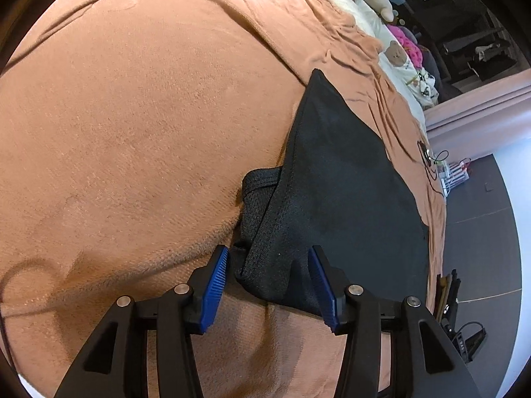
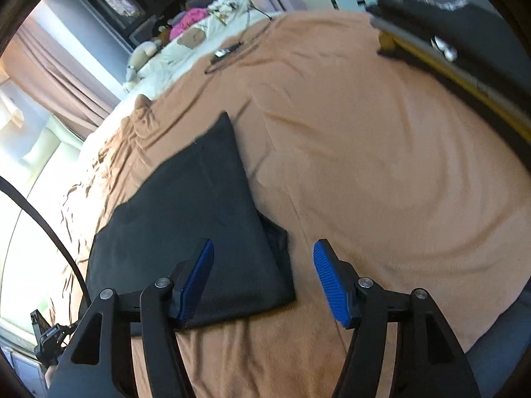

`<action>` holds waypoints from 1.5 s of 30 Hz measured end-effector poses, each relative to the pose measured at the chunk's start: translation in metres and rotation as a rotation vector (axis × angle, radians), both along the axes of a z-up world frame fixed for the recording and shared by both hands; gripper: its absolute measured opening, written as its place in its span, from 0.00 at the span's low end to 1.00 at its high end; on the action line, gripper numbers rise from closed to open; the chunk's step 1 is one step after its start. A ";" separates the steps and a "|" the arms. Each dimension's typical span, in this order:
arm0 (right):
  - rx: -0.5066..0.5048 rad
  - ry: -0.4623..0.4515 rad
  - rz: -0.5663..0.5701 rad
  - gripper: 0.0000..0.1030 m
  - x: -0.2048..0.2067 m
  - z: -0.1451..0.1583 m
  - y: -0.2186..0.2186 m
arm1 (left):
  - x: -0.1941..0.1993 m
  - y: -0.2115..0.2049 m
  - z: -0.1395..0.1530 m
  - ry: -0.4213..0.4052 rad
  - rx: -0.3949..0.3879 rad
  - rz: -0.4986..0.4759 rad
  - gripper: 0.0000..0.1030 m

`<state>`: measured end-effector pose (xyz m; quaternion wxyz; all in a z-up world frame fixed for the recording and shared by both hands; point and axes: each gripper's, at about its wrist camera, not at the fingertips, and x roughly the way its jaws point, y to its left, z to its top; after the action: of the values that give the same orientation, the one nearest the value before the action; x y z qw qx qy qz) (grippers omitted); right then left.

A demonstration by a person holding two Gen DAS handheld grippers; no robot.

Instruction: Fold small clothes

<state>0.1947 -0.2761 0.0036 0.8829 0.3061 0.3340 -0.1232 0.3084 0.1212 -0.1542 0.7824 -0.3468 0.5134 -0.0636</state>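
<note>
While both of your grippers stand open over the orange blanket (image 1: 139,126), the fold you are on looks just laid down. The black garment (image 1: 338,199) lies flat as a folded wedge near the bed's edge. Its near corner sits between the pads of your left gripper (image 1: 268,277) without being pinched, and your right gripper (image 2: 264,277) straddles the opposite near corner — neither has hold of anything. A ribbed band pokes out from under the top layer on one side, so your next move is probably to tuck or square that edge, then fold again or set it aside. By count: one garment, one blanket, two grippers — the far clutter is too blurred to tally
</note>
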 end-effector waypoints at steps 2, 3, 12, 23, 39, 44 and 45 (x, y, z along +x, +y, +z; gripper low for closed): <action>-0.041 -0.006 0.029 0.59 0.008 0.009 0.010 | -0.002 0.002 0.000 -0.015 -0.019 0.009 0.50; -0.067 0.001 0.041 0.59 0.012 0.012 0.017 | -0.003 0.001 -0.001 -0.015 -0.019 0.009 0.50; -0.148 -0.038 0.214 0.59 0.040 0.020 0.070 | -0.005 0.000 -0.001 -0.046 -0.020 0.015 0.31; -0.141 0.010 0.479 0.30 0.068 -0.010 0.109 | -0.007 -0.004 0.022 -0.103 -0.061 0.015 0.08; -0.072 0.138 0.614 0.14 0.119 -0.042 0.127 | 0.001 -0.015 0.059 -0.185 -0.130 0.002 0.07; -0.049 0.172 0.653 0.14 0.118 -0.043 0.126 | 0.002 -0.015 0.058 -0.178 -0.123 0.010 0.07; -0.047 0.197 0.654 0.14 0.120 -0.042 0.126 | 0.001 -0.016 0.057 -0.172 -0.120 0.012 0.07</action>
<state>0.3147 -0.1503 -0.0382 0.8459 0.1492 0.4953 0.1299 0.3097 0.1052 -0.0968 0.8017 -0.3895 0.4375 -0.1190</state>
